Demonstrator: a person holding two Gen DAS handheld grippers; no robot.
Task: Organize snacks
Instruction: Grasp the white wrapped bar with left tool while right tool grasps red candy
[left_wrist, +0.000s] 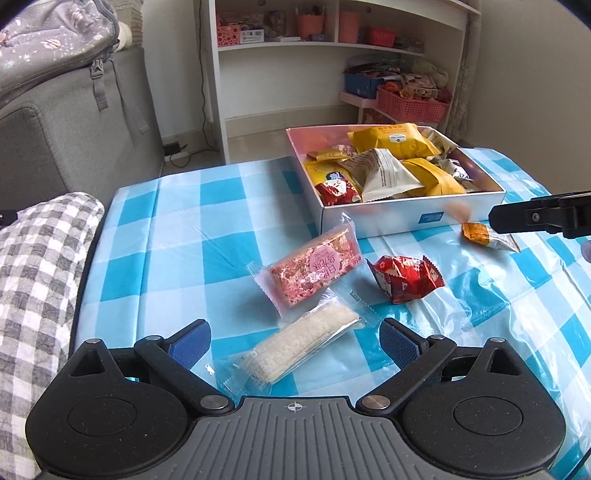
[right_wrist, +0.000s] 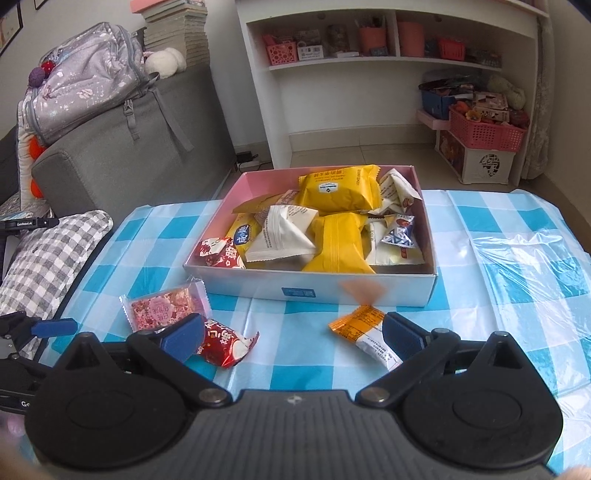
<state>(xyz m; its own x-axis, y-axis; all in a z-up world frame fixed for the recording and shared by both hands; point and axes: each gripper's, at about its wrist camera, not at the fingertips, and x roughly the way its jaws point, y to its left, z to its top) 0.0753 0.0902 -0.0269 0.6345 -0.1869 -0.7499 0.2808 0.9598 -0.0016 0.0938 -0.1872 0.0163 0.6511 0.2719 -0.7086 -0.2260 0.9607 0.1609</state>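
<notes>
Surface: table under a blue-and-white checked cloth (left_wrist: 192, 221) with a glossy plastic cover, wrinkled at right of the frame. Room behind: white shelf unit (right_wrist: 388, 74) at top centre, grey sofa (right_wrist: 122, 155) at upper left carrying a backpack (right_wrist: 85, 77), pink basket (right_wrist: 484, 129) on the floor at upper right, grey checked cushion (left_wrist: 40, 266) against the table's left edge. The snack box (right_wrist: 369, 290) sits centre frame, open-topped, heaped with yellow, white and red packets. Bare cloth lies left of the box and along the right side. Loose snacks on the cloth, four: one pink bar (left_wrist: 310, 267), one pale bar (left_wrist: 295, 350), one red packet (left_wrist: 404, 278), one orange-and-white packet (right_wrist: 365, 334). Left gripper (left_wrist: 295, 339): fingers spread wide, the pale bar lying between them, contact cannot be told. Right gripper (right_wrist: 293, 338): fingers released and apart; the orange-and-white packet lies against the inner face of the right-hand finger, not clamped, the red packet beside the left-hand finger.
</notes>
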